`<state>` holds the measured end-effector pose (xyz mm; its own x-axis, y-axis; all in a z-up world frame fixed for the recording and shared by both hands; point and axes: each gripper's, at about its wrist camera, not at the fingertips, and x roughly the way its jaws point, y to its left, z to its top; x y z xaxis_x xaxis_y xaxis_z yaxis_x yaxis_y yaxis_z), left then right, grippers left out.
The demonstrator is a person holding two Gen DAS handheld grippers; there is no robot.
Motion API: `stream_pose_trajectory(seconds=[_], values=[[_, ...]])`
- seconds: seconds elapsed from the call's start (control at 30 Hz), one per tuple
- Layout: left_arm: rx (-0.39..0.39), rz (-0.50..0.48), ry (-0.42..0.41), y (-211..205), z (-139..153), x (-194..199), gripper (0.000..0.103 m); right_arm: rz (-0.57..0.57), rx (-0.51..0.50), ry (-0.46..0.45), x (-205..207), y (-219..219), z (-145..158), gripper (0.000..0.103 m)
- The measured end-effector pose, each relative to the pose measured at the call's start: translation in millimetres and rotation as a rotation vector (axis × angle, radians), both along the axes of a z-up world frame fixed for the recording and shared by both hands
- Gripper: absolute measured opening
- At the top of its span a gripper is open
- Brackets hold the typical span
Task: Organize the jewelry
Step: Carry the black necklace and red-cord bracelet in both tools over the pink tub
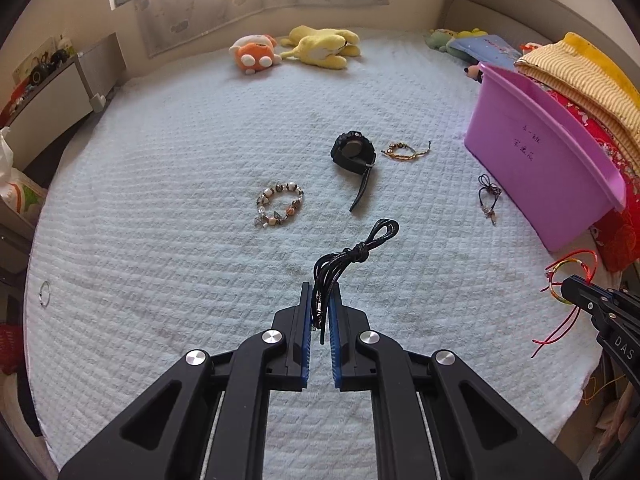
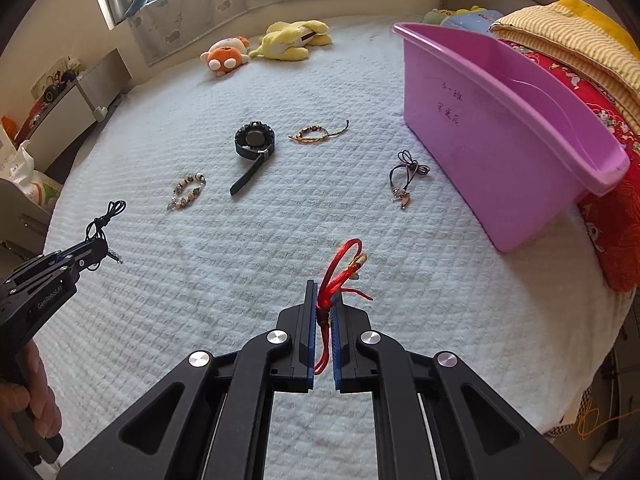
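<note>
My left gripper [image 1: 321,289] is shut on a black cord necklace [image 1: 357,253], whose knotted loops stick up past the fingertips above the white bedspread. My right gripper [image 2: 325,286] is shut on a red string bracelet [image 2: 345,266]; it also shows at the right edge of the left wrist view, right gripper [image 1: 566,286]. On the bedspread lie a beaded bracelet [image 1: 279,205], a black watch [image 1: 354,154], a braided brown bracelet [image 1: 405,150] and a dark cord with a pendant [image 1: 489,196]. A purple bin [image 2: 500,120] stands at the right. The left gripper [image 2: 105,246] sits at the left edge of the right wrist view.
Orange and yellow plush toys [image 1: 296,50] lie at the far side of the bed. Folded red and yellow bedding [image 2: 592,80] is stacked behind the bin. A small ring [image 1: 45,293] rests near the bed's left edge. A hand [image 2: 32,396] grips the left gripper's handle.
</note>
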<state>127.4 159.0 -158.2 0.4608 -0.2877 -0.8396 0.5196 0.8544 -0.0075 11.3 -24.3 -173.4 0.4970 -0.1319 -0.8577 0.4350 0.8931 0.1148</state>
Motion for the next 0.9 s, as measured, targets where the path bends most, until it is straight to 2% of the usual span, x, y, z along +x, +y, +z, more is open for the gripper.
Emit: stream_pose_trajectory(seconds=[0.27,0.4,0.67,0.9], values=[[-0.026,-0.107,-0.022,-8.0,83.1,-25.1,0.008,-0.049,0.013,-0.034,-35.3,7.3,79.4,0.007],[-0.034,-0.175,-0.019,-18.3,114.2,-41.4,0.008,-0.079,0.027,-0.051,-51.3,2.0,113.5,0.007],[-0.058,-0.226,0.02,-50.9,151.9,-60.1,0.008,-0.099,0.0,-0.069,-72.4,-27.0,165.2,0.007],[-0.09,-0.25,0.008,-111.3,172.8,-70.0,0.008,-0.081,-0.016,-0.099,-76.7,-80.9,186.7,0.007]])
